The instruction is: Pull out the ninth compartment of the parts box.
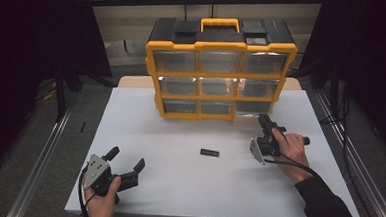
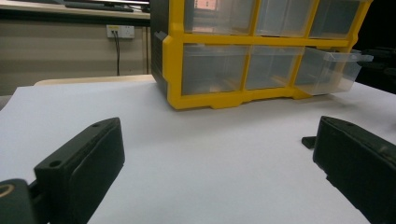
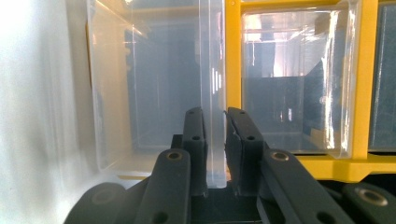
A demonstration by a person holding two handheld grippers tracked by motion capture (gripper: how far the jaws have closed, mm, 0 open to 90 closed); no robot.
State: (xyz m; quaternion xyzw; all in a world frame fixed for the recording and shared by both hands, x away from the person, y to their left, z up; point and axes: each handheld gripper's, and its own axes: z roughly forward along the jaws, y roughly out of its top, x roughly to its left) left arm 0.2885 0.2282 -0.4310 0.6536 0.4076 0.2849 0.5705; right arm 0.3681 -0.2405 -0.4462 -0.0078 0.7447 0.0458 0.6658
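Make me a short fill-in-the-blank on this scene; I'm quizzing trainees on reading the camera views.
1. The right tongs are shut on the handle of a clear ____ at the bottom right of the yellow organizer.
2. The left tongs stand ____ above the white table.
3. The small black piece lies on the table ____ the two tongs.

Missing words: drawer; open; between

A lab or workshop – black curtains (image 1: 29, 40) hang left and right, metal rails (image 1: 43, 155) flank the white table (image 1: 177, 188), a wall socket (image 2: 120, 31) sits far back.
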